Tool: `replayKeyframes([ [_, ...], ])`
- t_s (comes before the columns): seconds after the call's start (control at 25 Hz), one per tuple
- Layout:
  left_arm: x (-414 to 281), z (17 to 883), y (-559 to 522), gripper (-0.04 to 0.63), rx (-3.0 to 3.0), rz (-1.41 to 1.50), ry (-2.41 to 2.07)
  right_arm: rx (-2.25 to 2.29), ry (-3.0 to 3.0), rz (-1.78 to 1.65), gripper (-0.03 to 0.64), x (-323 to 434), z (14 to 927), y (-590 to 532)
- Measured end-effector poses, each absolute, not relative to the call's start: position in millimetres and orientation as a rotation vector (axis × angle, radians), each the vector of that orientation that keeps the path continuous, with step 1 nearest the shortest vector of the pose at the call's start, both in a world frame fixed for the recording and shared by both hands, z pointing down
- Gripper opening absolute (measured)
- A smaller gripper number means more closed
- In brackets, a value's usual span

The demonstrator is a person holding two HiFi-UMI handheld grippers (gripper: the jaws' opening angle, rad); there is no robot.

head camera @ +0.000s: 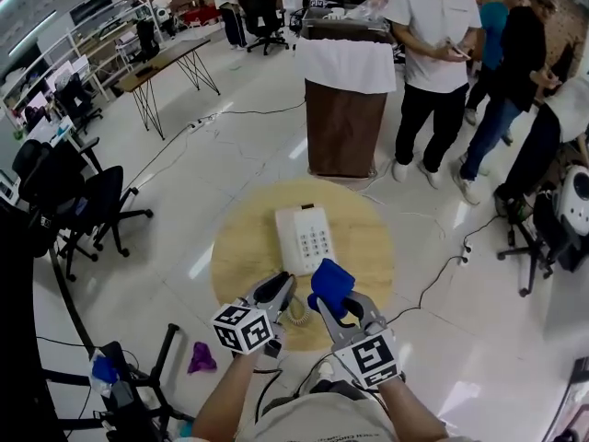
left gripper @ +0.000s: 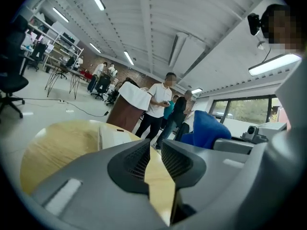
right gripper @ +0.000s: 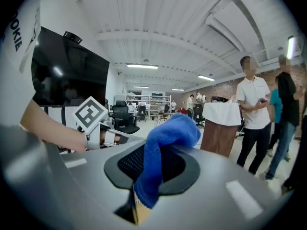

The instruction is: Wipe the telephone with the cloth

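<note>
left gripper [head camera: 283,284] [left gripper: 154,159]: released; jaws a little apart, only bare table wood in the gap; tips just beside the telephone's near edge.
right gripper [head camera: 333,309] [right gripper: 152,169]: clenched on the blue cloth [head camera: 331,286] [right gripper: 160,150], which bunches over the tips by the telephone's near-right corner; contact with it cannot be judged.
telephone [head camera: 306,238]: white, keypad up, about mid-table; coiled cord [head camera: 299,313] at its near end, between the grippers.
round table [head camera: 241,247]: bare wood on both flanks of the telephone and past its far end.
floor: open to the table's left; floor cable [head camera: 442,270] to its right.
lectern [head camera: 345,118]: beyond the table's far edge, clear of it.
</note>
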State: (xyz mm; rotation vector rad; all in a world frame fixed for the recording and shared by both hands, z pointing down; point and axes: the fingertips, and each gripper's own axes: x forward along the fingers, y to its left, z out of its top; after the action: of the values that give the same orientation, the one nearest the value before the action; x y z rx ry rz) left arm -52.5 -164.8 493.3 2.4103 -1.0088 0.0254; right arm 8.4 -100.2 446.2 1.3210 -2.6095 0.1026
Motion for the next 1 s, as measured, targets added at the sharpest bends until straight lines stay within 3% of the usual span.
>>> replayKeyframes([
  [0.56,-75.5,600.7,-261.3,0.173,2.182,0.024,-0.86,1.252,-2.558,0.173,0.063,21.7,477.1,-137.8],
  [1.0,-67.1,634.6,-294.4,0.187,2.094,0.02,-0.675,1.179,-2.528,0.2,0.064,22.9,498.1,-159.9],
])
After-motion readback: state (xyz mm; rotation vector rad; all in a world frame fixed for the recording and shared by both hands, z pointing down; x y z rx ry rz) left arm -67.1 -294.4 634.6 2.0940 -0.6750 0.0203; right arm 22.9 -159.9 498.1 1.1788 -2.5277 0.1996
